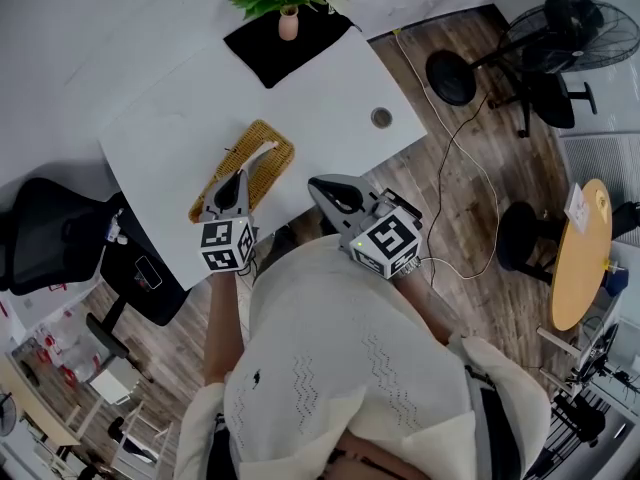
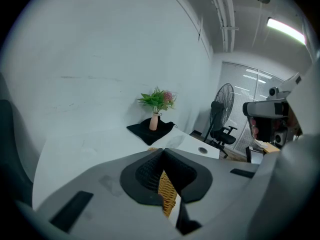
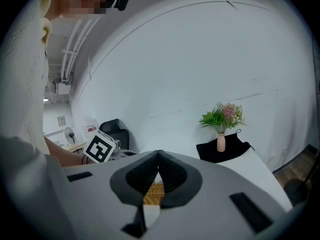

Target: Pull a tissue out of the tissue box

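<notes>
On the white table lies a woven wicker tissue box, long side running diagonally, with a white tissue poking up from its top. My left gripper hovers over the box's near half, jaws shut, its tips just short of the tissue. In the left gripper view the gripper shows closed pads and only wicker through the gap below them. My right gripper hangs to the right of the box near the table's front edge. In its own view its jaws meet, with wicker behind.
A small vase of flowers stands on a black cloth at the table's far end. A round cable grommet sits near the right edge. A black chair is at the left; fans and a round wooden table at the right.
</notes>
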`<state>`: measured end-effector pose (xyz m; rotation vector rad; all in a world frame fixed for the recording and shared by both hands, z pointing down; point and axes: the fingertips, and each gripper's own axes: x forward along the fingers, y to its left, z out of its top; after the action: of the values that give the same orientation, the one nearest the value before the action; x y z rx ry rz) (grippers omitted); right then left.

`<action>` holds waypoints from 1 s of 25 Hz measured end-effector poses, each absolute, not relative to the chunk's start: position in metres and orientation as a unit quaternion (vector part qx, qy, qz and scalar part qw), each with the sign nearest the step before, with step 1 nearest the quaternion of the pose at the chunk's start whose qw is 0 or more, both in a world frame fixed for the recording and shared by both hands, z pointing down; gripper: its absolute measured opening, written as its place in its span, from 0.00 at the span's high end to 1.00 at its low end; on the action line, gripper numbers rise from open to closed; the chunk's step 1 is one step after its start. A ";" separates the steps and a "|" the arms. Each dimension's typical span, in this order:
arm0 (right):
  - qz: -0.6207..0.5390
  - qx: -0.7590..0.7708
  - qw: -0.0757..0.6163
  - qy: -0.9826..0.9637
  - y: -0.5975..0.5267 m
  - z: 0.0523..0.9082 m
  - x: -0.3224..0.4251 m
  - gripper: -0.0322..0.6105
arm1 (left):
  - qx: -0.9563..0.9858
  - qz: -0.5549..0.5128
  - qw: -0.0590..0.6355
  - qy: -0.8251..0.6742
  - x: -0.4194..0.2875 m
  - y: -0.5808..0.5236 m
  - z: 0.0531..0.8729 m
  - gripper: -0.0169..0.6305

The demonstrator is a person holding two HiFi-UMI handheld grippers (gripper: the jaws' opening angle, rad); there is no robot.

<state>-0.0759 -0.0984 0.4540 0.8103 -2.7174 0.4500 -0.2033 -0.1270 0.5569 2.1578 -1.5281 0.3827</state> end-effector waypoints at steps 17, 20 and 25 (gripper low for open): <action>0.153 0.259 0.137 -0.944 -0.099 0.455 -0.080 0.95 | 0.780 0.105 0.216 -0.578 -0.205 -0.123 0.523 0.95; 0.151 0.258 0.137 -0.944 -0.100 0.455 -0.079 0.95 | 0.780 0.095 0.214 -0.581 -0.205 -0.123 0.516 0.95; 0.150 0.257 0.138 -0.945 -0.103 0.455 -0.079 0.95 | 0.781 0.079 0.214 -0.582 -0.202 -0.123 0.507 0.95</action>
<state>-0.0791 -0.1028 0.4553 0.7431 -2.7326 0.4345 -0.2021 -0.1233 0.5068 2.1663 -1.6133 0.2179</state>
